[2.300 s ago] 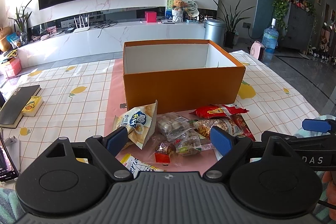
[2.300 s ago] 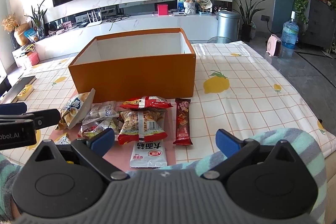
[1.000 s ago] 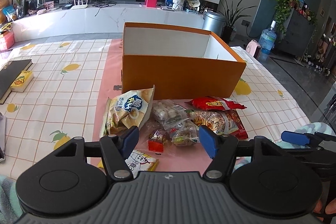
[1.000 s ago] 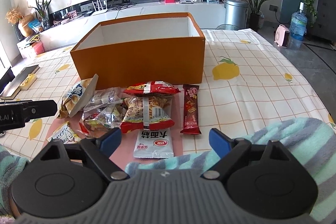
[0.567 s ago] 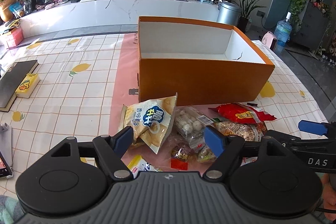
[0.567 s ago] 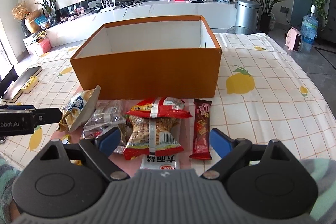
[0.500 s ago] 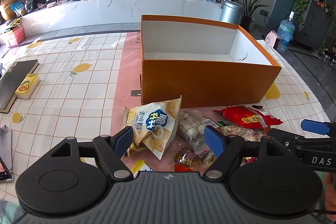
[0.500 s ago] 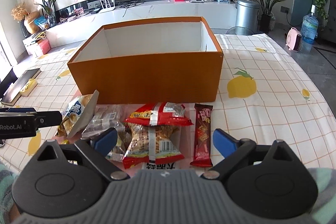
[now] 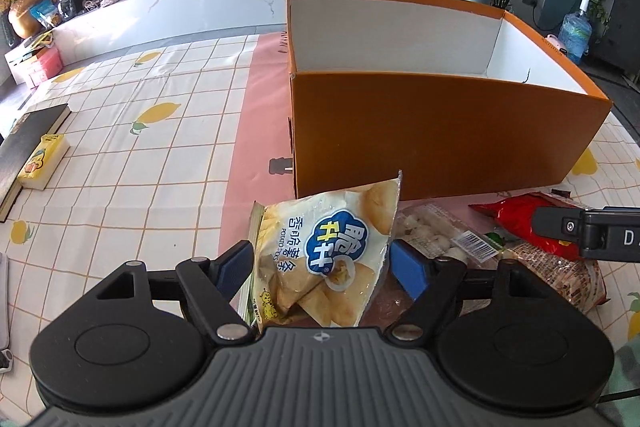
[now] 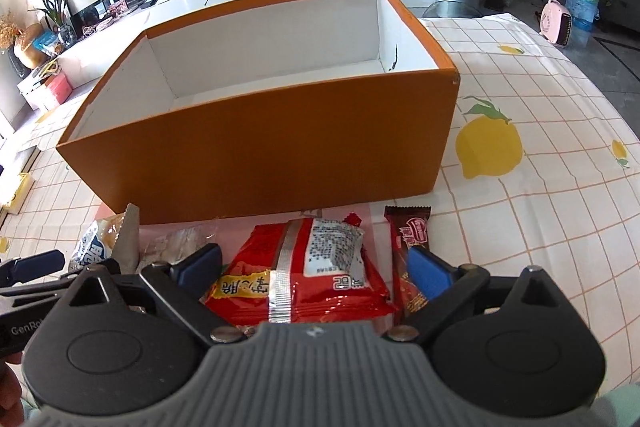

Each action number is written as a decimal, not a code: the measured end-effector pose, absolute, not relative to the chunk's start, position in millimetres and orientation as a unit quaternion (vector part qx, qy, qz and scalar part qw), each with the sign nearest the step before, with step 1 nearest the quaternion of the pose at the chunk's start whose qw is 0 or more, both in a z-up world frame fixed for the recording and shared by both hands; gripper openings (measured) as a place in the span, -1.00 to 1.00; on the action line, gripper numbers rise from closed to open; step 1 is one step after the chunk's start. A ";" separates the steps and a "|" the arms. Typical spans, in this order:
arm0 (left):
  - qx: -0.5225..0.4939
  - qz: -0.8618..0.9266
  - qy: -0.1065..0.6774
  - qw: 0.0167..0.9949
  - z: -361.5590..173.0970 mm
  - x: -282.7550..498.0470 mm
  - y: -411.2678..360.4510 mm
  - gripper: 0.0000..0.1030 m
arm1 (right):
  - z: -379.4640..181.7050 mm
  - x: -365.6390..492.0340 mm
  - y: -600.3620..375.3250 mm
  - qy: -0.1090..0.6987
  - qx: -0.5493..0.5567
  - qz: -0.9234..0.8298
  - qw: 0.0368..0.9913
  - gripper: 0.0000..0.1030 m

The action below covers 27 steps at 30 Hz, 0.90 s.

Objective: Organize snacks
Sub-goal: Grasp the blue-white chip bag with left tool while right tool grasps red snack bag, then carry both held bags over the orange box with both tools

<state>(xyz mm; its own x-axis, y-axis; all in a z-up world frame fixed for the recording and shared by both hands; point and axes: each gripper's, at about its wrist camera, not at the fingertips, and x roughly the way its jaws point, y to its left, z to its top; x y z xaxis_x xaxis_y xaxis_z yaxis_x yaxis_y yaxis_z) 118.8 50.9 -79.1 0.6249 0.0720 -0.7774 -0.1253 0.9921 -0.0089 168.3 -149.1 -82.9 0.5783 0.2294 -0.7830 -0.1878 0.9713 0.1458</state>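
A: Where are the snacks?

B: On the tabletop (image 9: 120, 155), heaped against the near wall of the open orange box (image 10: 256, 147). The chip bag (image 9: 328, 251) stands tilted between the left gripper (image 9: 322, 263) and its blue fingers (image 9: 408, 269), which are spread apart and have just been widening; whether a finger touches the bag I cannot tell.

A: And the right gripper (image 10: 314, 269)?

B: Its fingers (image 10: 426, 273) are spread wide too, either side of the red packet (image 10: 300, 275), not pressing it; they have also just opened further. One finger covers part of the chocolate bar (image 10: 412, 239).

A: Anything hidden?

B: The red packet's lower edge is cut off by the gripper body. A clear packet (image 9: 436, 235) of pale pieces is half covered. The box floor is mostly hidden behind its wall. A book (image 9: 24, 147) lies well apart at the left edge.
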 end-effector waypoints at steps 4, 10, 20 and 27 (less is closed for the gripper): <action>-0.033 0.052 0.437 0.898 -84.1 120.6 49.8 0.76 | -87.0 165.6 -142.6 0.438 -0.002 0.122 0.891 0.84; -0.021 0.051 0.432 0.900 -85.2 121.7 45.4 0.76 | -88.6 161.2 -136.5 0.430 -0.031 0.127 0.893 0.66; -0.023 0.050 0.423 0.904 -85.7 120.9 44.2 0.50 | -90.1 156.9 -141.7 0.426 -0.031 0.127 0.895 0.61; -0.029 0.054 0.412 0.909 -80.6 115.6 47.6 0.08 | -85.9 154.6 -145.4 0.414 -0.028 0.124 0.901 0.55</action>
